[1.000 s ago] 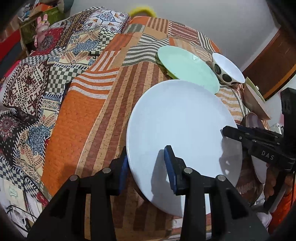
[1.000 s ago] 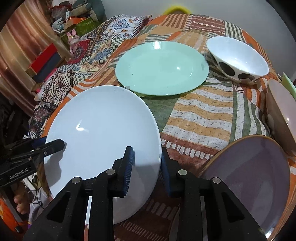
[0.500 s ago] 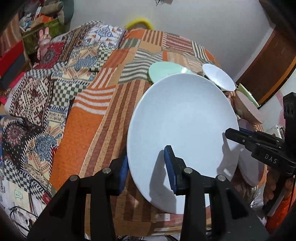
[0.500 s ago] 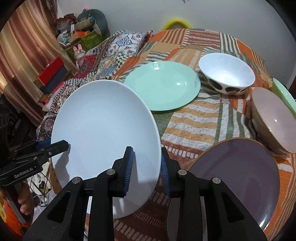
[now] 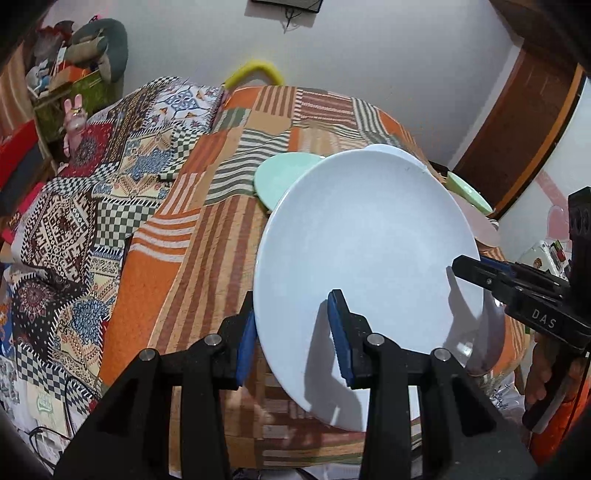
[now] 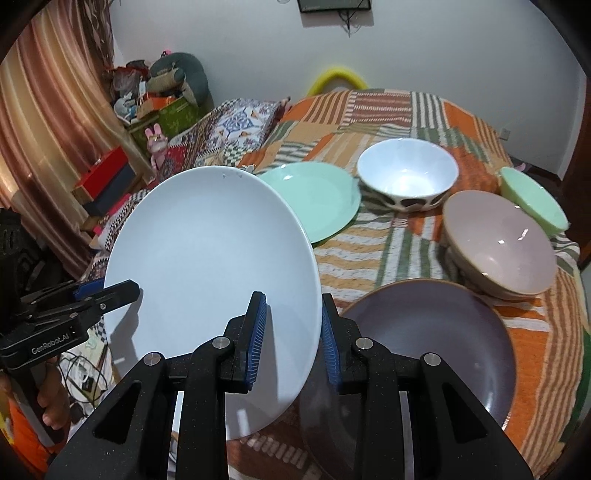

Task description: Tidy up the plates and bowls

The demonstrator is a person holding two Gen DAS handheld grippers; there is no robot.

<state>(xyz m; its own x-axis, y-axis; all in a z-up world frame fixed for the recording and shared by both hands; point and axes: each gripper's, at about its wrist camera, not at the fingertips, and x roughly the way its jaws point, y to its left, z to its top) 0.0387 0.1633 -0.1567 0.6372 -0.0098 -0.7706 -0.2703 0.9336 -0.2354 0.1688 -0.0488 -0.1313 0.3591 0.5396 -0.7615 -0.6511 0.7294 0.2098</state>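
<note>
I hold the white plate (image 6: 207,266) by opposite rims, left gripper (image 5: 291,332) and right gripper (image 6: 291,338) jaws both clamped, so it rides level above the bed (image 5: 192,236).

White wall (image 6: 424,48), striped curtain (image 6: 48,122), wooden door (image 5: 517,136), perhaps a framed picture (image 6: 334,5)

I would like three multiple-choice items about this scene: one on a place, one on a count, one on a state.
1. What lies directly right of the mint green plate in the right wrist view?
A. white spotted bowl
B. purple plate
C. red box

2. How many bowls are on the bed?
A. one
B. three
C. five

3. The white plate is:
A. flat on the bed
B. lifted, gripped by both grippers
C. stacked on the purple plate

Answers:
1 A, the white spotted bowl sits beside it.
2 B, white, pink and green.
3 B, left gripper and right gripper clamp its rim.
</note>
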